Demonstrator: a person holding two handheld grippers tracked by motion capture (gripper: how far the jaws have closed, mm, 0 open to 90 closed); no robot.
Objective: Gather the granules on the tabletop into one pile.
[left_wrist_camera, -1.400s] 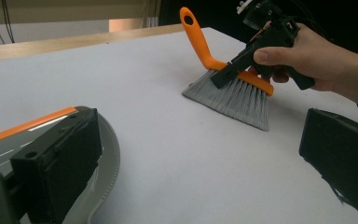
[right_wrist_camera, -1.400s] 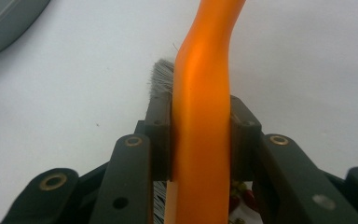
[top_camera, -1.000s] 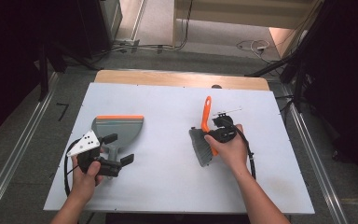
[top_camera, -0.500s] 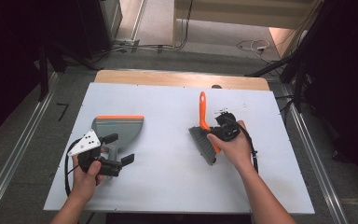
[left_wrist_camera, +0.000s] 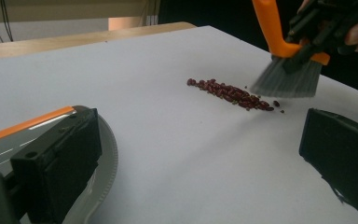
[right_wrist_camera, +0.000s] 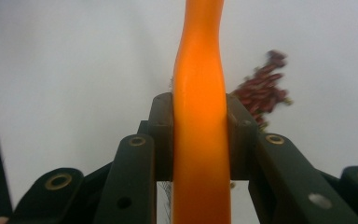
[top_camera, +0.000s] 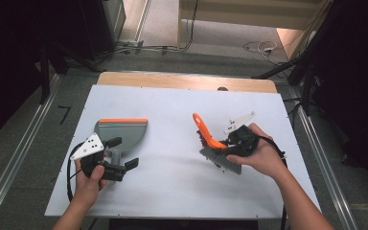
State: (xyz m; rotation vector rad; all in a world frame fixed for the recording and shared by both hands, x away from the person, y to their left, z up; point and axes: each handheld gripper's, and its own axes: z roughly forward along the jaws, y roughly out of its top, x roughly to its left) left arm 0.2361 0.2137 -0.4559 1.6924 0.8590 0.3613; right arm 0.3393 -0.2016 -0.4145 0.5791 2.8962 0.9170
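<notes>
Over the white surface (top_camera: pixel 172 110), my right gripper (top_camera: pixel 227 143) clamps the orange-handled, grey-bristled brush (top_camera: pixel 211 143), now lifted and tilted leftward; my left gripper's (top_camera: pixel 120 155) fingers stand open.

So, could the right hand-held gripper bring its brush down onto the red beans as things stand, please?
Probably yes: the right hand-held gripper is shut on the orange-handled grey-bristled brush, which hangs just beside the row of small red beans, with bare white table between them.

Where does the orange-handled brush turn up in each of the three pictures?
High view: brush right of centre, clamped in the right gripper.
Left gripper view: upper right, bristles over the red beans.
Right gripper view: orange handle up the middle, gripped between the jaws.
Shared landmark: the red beans.
</notes>
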